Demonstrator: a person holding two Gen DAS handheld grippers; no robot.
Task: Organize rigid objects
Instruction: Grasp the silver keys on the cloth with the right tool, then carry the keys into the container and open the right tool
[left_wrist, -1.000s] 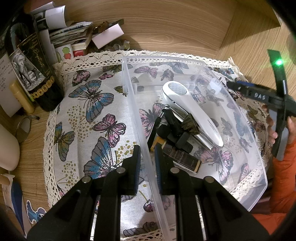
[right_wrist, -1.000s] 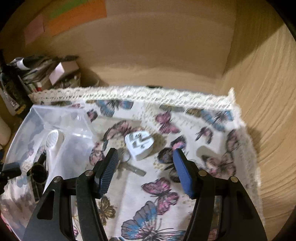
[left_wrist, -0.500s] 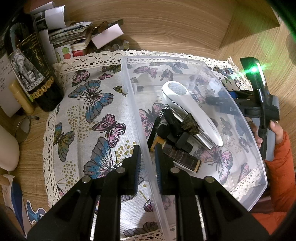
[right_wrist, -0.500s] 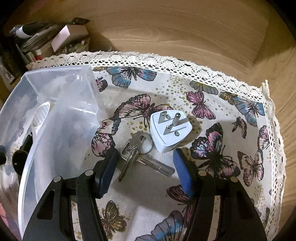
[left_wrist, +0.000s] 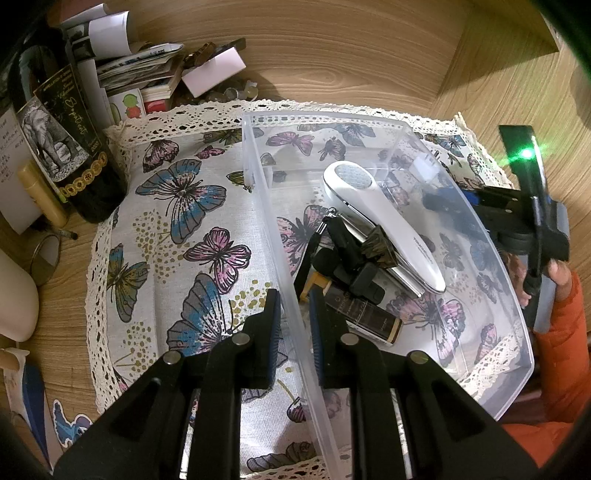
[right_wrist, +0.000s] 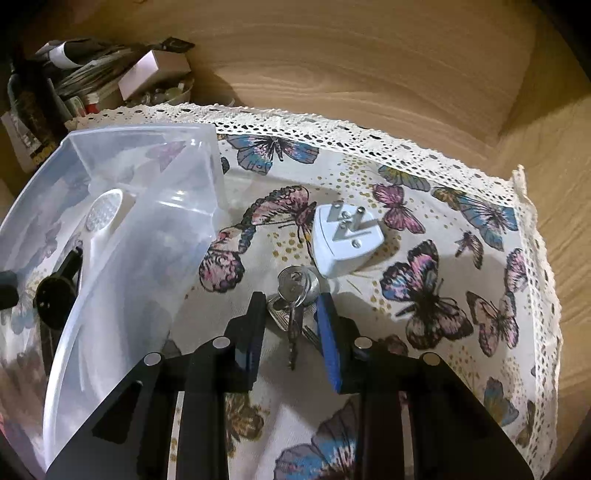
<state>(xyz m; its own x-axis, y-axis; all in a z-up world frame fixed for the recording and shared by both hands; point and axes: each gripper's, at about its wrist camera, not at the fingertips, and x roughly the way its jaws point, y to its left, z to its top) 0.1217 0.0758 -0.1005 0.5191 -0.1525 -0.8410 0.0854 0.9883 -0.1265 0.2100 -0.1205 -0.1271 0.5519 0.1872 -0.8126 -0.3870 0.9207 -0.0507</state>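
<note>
My left gripper (left_wrist: 293, 314) is shut on the near wall of a clear plastic bin (left_wrist: 280, 266), one finger on each side. Inside the bin lie a white handheld device (left_wrist: 384, 225), several black items (left_wrist: 347, 254) and a dark tube (left_wrist: 362, 314). My right gripper (right_wrist: 290, 317) sits low on the butterfly cloth (right_wrist: 424, 295), its jaws closed in around a bunch of keys (right_wrist: 293, 295). A white plug adapter (right_wrist: 341, 240) lies prongs up just beyond the keys. The bin (right_wrist: 122, 258) is at the left in the right wrist view.
A dark bottle (left_wrist: 62, 147), papers and boxes (left_wrist: 147, 74) crowd the back left corner. A small round mirror (left_wrist: 44, 254) and a white object (left_wrist: 14, 295) lie left of the cloth. Wooden walls close in behind and to the right.
My right gripper has moved forward and down over the keys and its jaws have narrowed around them. My left gripper has held still on the bin wall.
</note>
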